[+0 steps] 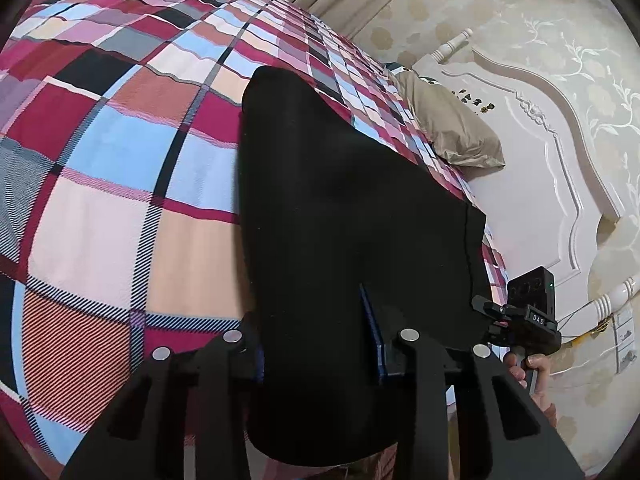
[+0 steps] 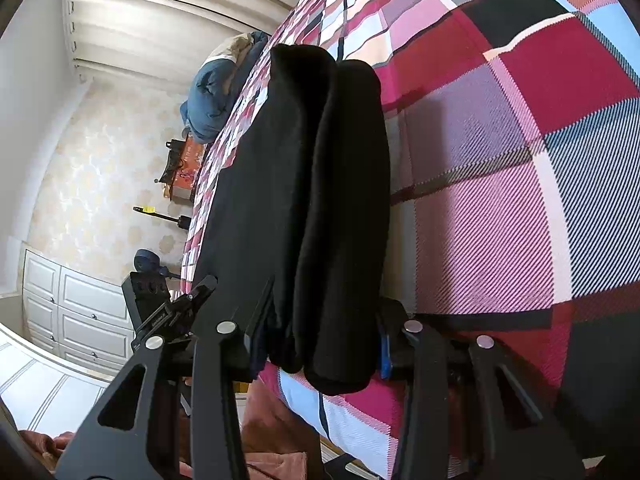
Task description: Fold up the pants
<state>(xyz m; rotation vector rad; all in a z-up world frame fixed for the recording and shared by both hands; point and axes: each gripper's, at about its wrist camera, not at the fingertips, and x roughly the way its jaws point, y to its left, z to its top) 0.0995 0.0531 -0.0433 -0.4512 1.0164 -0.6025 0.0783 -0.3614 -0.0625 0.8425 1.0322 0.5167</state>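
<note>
Black pants (image 1: 340, 208) lie lengthwise on a plaid bedspread (image 1: 120, 152), near the bed's edge. In the left wrist view my left gripper (image 1: 316, 360) straddles the near end of the pants, and the cloth fills the gap between its fingers. The right gripper (image 1: 528, 320) shows at the far right of that view, held in a hand. In the right wrist view my right gripper (image 2: 320, 344) holds the near end of the folded, layered pants (image 2: 312, 200) between its fingers. The left gripper (image 2: 160, 308) shows at the left there.
A beige pillow (image 1: 452, 128) lies by the white headboard (image 1: 532, 168). A blue bundle of clothes (image 2: 216, 92) sits at the bed's far end. White drawers (image 2: 76, 312) and curtains (image 2: 168, 12) stand beyond the bed (image 2: 500, 160).
</note>
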